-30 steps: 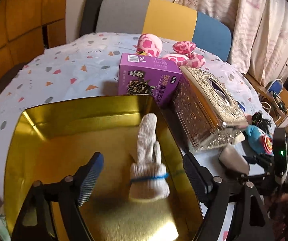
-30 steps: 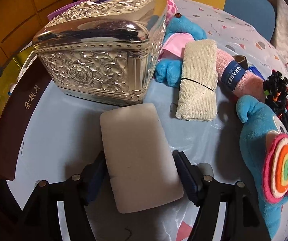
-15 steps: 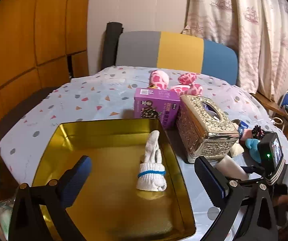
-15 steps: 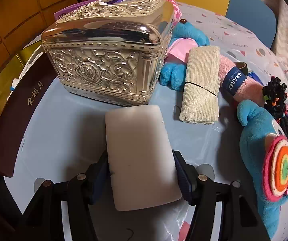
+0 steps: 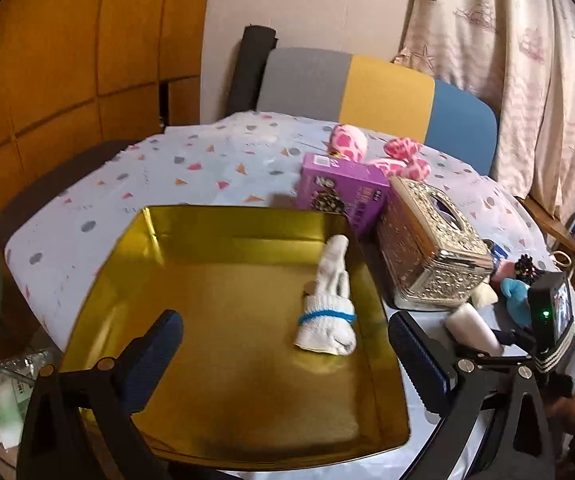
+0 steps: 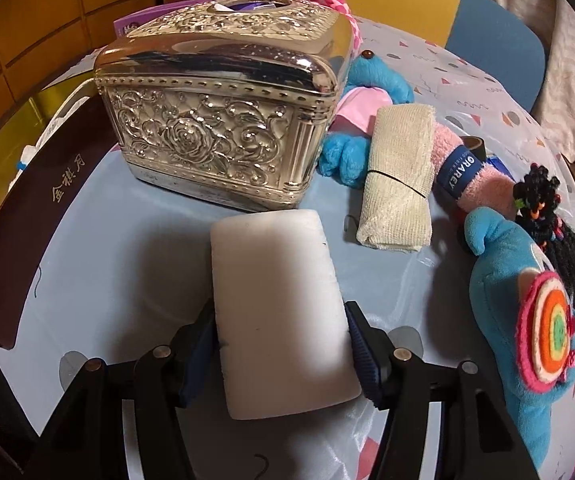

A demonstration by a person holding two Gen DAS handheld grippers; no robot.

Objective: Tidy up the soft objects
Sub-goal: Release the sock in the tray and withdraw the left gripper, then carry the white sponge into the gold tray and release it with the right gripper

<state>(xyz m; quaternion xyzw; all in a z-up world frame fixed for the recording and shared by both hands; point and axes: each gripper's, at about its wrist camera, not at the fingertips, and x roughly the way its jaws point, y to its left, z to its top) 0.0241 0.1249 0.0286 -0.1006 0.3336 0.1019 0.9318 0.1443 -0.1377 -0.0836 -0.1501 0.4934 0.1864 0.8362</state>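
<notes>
Right wrist view: right tool [image 6: 281, 354] closing on white sponge [image 6: 277, 304], pads touching. Left tool [image 5: 283, 354] hanging wide open, empty, above gold tray [image 5: 247, 222]. Next, probably lifting sponge clear, carrying trayward.

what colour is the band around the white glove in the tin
Blue; the band rings the white glove's cuff, clearest in the left wrist view.

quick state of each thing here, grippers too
left gripper: open, empty, over the tin
right gripper: closing on the sponge
sponge: flat on the table, between the pads
glove: lying in the tin, banded
tin: open, no lid
cloth: rolled, banded, on the table
</notes>
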